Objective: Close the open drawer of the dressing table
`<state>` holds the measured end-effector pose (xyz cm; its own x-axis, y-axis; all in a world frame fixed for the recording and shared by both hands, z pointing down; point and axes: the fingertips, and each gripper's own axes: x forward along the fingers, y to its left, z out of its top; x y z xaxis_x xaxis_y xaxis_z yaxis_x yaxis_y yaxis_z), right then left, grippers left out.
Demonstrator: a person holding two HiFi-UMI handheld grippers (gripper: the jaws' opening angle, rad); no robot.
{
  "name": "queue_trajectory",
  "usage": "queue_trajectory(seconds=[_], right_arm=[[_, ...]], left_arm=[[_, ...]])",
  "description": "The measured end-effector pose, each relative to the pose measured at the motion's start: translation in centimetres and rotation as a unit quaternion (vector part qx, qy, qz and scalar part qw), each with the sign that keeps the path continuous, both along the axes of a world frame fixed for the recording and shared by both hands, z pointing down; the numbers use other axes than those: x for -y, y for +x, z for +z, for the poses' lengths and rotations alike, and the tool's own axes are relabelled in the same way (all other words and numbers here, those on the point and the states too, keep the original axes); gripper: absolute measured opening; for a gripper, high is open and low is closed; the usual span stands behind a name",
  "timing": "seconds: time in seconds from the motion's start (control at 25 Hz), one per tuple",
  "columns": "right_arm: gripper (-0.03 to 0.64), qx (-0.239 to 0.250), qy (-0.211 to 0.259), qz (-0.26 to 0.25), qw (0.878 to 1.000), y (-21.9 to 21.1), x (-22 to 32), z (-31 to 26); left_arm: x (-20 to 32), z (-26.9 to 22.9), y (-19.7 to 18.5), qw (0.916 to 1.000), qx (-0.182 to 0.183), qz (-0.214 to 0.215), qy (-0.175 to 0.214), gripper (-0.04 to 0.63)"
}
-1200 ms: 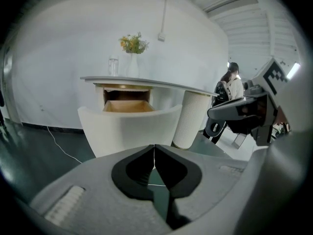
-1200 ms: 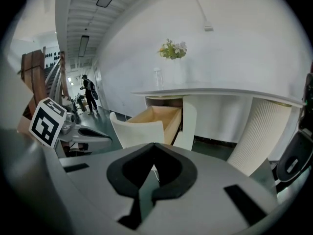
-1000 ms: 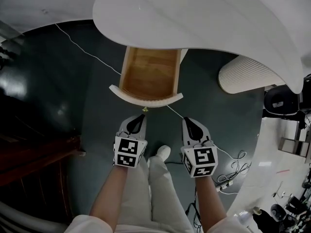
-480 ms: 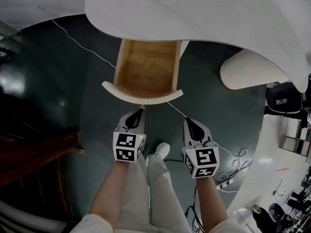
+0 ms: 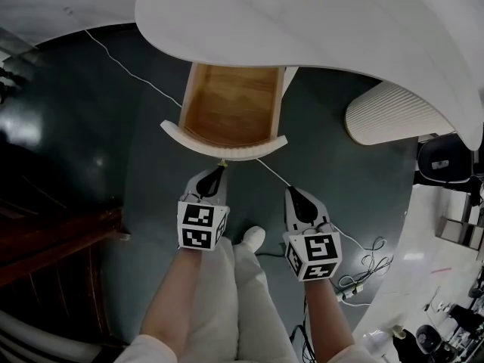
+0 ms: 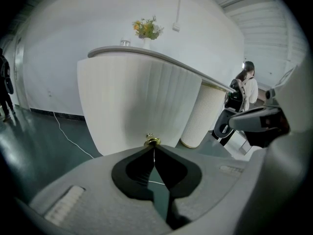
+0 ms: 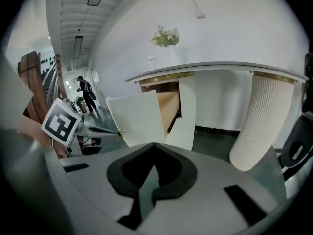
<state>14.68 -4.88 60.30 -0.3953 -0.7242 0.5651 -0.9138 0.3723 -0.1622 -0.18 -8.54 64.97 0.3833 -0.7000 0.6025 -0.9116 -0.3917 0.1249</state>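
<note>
Against drawer knob (image 6: 152, 141), left gripper (image 6: 154, 150), jaws together

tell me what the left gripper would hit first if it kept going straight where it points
The brass knob on the drawer front. The left gripper has its fingers together, tips right at the knob, touching or nearly so.

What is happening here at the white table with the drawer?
A person holds a gripper in each hand before the dressing table. Its drawer stands open and looks empty. The left gripper, jaws together, has its tips at the drawer's brass knob. The right gripper hangs beside it, shut and holding nothing.
</note>
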Motion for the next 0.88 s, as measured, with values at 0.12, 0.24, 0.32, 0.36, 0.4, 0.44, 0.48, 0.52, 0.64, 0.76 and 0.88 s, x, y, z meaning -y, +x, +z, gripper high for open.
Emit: queue_trajectory(seconds=[0.12,0.24,0.32,0.36,0.4,0.44,0.48,0.52,0.64,0.76,0.88], right_arm=[[-0.002,0.003,0.005,0.002,1.000,0.0,1.0,-0.1],[-0.002,0.001,0.008,0.004,1.000,-0.2,2.2,0.0],[-0.002,0.000,0.012,0.007,1.000,-0.2,3.2,-0.2],[-0.002,0.001,0.014,0.008,1.000,-0.3,3.6,-0.4],[-0.002,0.002,0.016,0.009,1.000,-0.3,4.0,-0.6],[-0.002,0.002,0.017,0.009,1.000,-0.4,4.3,-0.8],[-0.002,0.001,0.019,0.009,1.000,-0.5,4.7,-1.0],[-0.002,-0.001,0.021,0.009,1.000,-0.6,5.0,-1.2],[-0.002,-0.004,0.025,0.014,1.000,-0.7,5.8,-1.5],[-0.002,-0.001,0.027,0.024,0.999,-0.5,6.3,-2.0],[-0.002,-0.006,0.031,0.027,0.999,-0.3,6.8,-2.3]], left_arm=[[0.8,-0.1,0.1,0.9999,0.005,0.009,0.000,0.015],[1.7,-0.2,0.2,0.9998,0.006,0.016,-0.001,0.015],[2.4,-0.1,0.3,0.9998,0.006,0.017,-0.005,0.015],[2.7,-0.1,0.4,0.9998,0.007,0.017,-0.007,0.015],[3.0,-0.1,0.3,0.9998,0.008,0.018,-0.010,0.015],[3.3,-0.1,0.3,0.9998,0.007,0.017,-0.012,0.015],[3.6,-0.1,0.3,0.9998,0.006,0.017,-0.013,0.015],[3.9,-0.2,0.3,0.9998,0.004,0.015,-0.013,0.015],[5.0,-0.2,0.2,0.9998,0.003,0.014,-0.012,0.015],[5.9,-0.2,0.2,0.9998,0.006,0.017,-0.011,0.015],[6.9,-0.1,0.2,0.9998,0.006,0.016,-0.007,0.015]])
